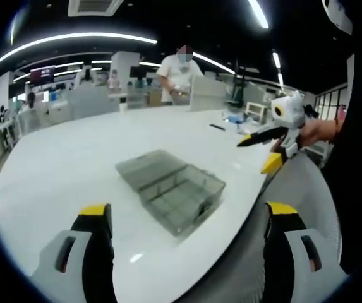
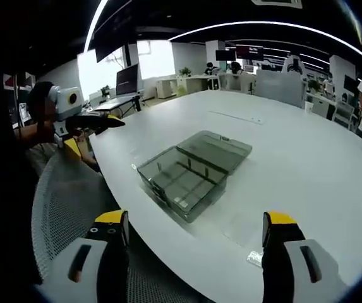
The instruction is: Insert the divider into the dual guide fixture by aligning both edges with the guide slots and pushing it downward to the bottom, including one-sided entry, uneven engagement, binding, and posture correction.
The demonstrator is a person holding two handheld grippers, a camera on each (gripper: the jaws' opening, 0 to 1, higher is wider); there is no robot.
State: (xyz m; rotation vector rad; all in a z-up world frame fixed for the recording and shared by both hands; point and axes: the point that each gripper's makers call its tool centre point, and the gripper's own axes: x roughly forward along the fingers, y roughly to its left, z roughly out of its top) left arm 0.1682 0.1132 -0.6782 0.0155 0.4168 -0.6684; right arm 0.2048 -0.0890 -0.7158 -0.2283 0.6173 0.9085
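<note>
Yellow-tipped jaws of the left gripper (image 1: pixel 187 218) stand wide apart with nothing between them, and the right gripper (image 2: pixel 190 227) is spread just as wide and bare; neither has picked anything up yet. Ahead sits the clear fixture box (image 1: pixel 171 189), lid folded flat behind it, near the rim of the white table (image 1: pixel 73 151); open that way, its slots are reachable from above. I cannot pick out a loose divider; a mesh chair (image 2: pixel 60 202) waits beside the rim.
</note>
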